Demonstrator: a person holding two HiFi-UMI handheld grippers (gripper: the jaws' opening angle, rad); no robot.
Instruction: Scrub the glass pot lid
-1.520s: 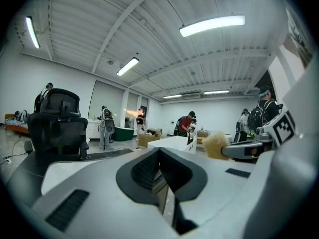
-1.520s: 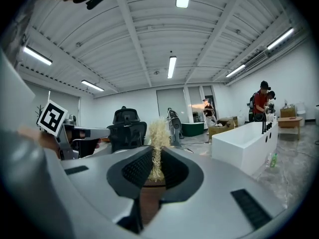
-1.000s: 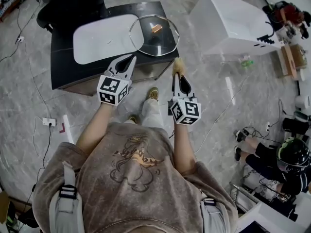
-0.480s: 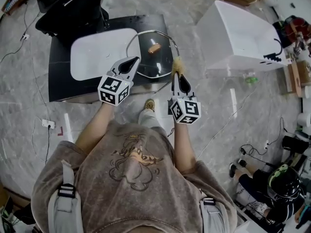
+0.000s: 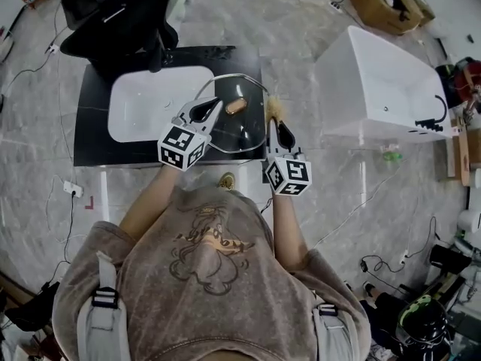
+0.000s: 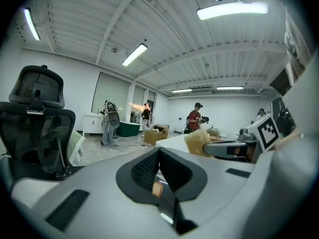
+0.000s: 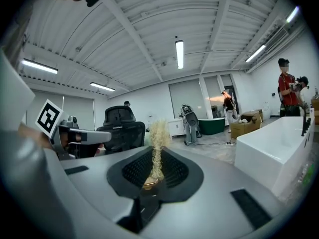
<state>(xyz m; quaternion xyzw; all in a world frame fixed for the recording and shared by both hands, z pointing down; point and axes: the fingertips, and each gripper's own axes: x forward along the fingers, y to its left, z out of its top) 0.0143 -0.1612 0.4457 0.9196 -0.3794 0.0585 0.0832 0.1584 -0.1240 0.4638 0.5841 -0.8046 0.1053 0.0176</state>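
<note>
Item one: white basin (image 5: 146, 104), at my 11 o'clock, on the black table (image 5: 90, 138).
Item two: glass pot lid (image 5: 244, 130), at 12 o'clock, flat beside the basin.
My left gripper (image 5: 216, 102) is clenched on nothing at the lid's rim.
My right gripper (image 5: 272, 120) grasps a straw-coloured scrubber (image 5: 273, 105).
White tub (image 5: 383, 81), at 2 o'clock, on the marble floor (image 5: 301, 21).

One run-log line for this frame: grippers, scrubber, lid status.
left gripper: shut, empty, over glass lid | right gripper: shut on scrubber, at lid's right edge | lid lying on black table
</note>
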